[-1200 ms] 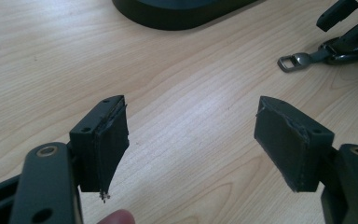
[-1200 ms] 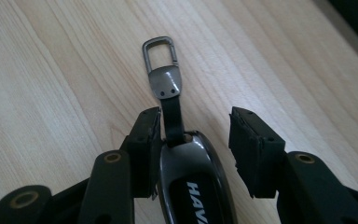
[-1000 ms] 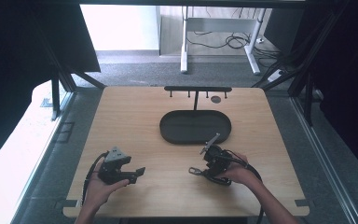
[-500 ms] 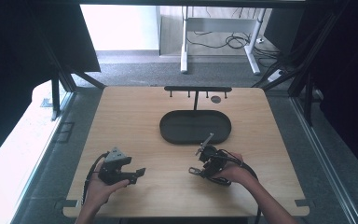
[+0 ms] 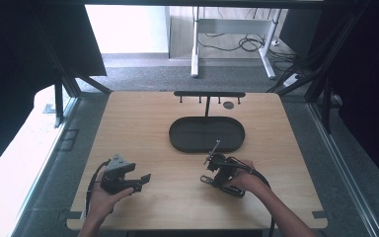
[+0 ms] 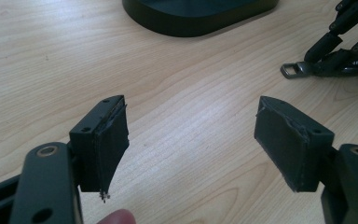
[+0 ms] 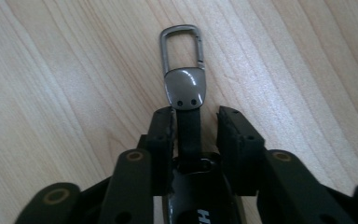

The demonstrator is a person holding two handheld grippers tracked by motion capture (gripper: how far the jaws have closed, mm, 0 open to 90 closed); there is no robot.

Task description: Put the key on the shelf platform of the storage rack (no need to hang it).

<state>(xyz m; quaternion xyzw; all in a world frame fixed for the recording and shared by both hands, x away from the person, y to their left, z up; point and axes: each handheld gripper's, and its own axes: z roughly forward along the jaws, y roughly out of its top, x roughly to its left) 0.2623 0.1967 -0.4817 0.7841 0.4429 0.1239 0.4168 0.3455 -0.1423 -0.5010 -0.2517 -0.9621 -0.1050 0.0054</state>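
Observation:
A keychain, a grey metal snap clip (image 7: 182, 49) on a black strap (image 7: 189, 133), sticks out ahead of my right gripper (image 7: 193, 126). The jaws stand close on either side of the strap, shut on it. In the high view the right gripper (image 5: 213, 177) is at the table's near right, just in front of the black oval tray (image 5: 185, 143), and the clip (image 5: 205, 179) points left. The clip (image 6: 290, 70) lies low over the wood. My left gripper (image 5: 143, 178) sits at the near left, and its jaws (image 6: 191, 135) are wide open over bare wood.
A black rack with several small hooks (image 5: 209, 94) stands behind the tray at the far edge. A small dark round disc (image 5: 228, 104) lies beside it. The wooden table (image 5: 143, 123) has bare room left of the tray and between the two grippers.
My right gripper has drawn back a little from the tray's near rim toward the person, carrying the keychain. The left gripper has stayed put.

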